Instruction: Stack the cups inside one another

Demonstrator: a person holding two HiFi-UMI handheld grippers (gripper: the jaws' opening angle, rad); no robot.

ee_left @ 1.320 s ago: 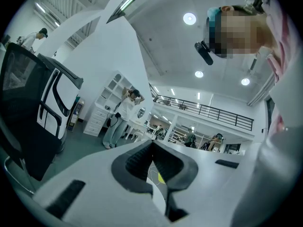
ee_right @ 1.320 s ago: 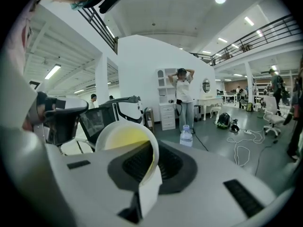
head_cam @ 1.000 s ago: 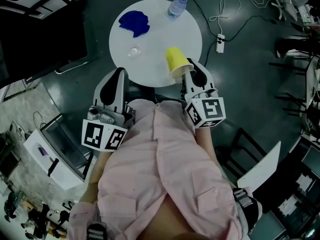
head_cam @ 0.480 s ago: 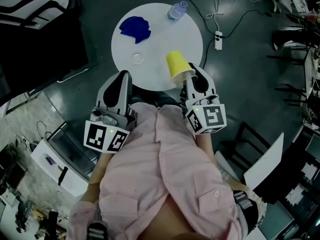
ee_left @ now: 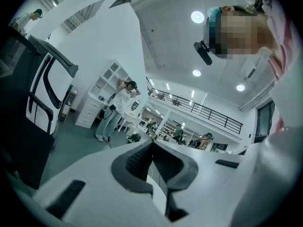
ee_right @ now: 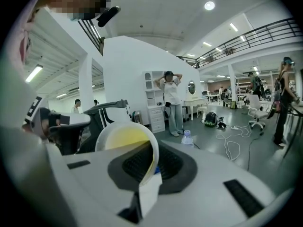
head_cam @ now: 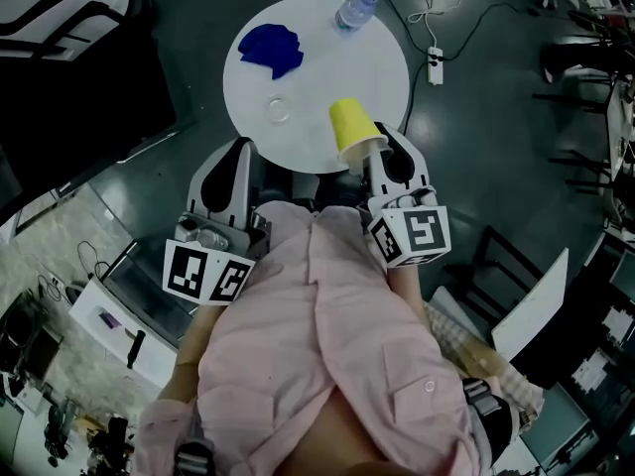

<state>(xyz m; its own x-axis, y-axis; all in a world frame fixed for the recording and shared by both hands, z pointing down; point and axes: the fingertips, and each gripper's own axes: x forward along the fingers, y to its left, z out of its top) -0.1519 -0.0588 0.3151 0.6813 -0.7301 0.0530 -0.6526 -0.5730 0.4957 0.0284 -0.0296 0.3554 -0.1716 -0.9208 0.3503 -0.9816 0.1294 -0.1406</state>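
A yellow cup (head_cam: 351, 127) hangs tilted over the near right edge of the round white table (head_cam: 332, 58). My right gripper (head_cam: 376, 151) is shut on its rim. In the right gripper view the cup's wall (ee_right: 124, 141) is pinched between the two pads, with its mouth turned toward the camera, and the right gripper (ee_right: 152, 162) shows no gap. A small clear cup (head_cam: 278, 109) stands on the table to the left of the yellow one. My left gripper (head_cam: 240, 153) is just off the table's near left edge; in the left gripper view the left gripper (ee_left: 151, 144) is shut on nothing.
A crumpled blue thing (head_cam: 270, 48) lies at the table's far left and a water bottle (head_cam: 355, 10) stands at its far edge. A power strip with cables (head_cam: 437, 65) lies on the floor to the right. People stand in the room beyond.
Both grippers have shifted only slightly against the table. The yellow cup stays held in the right gripper, and the left stays shut.
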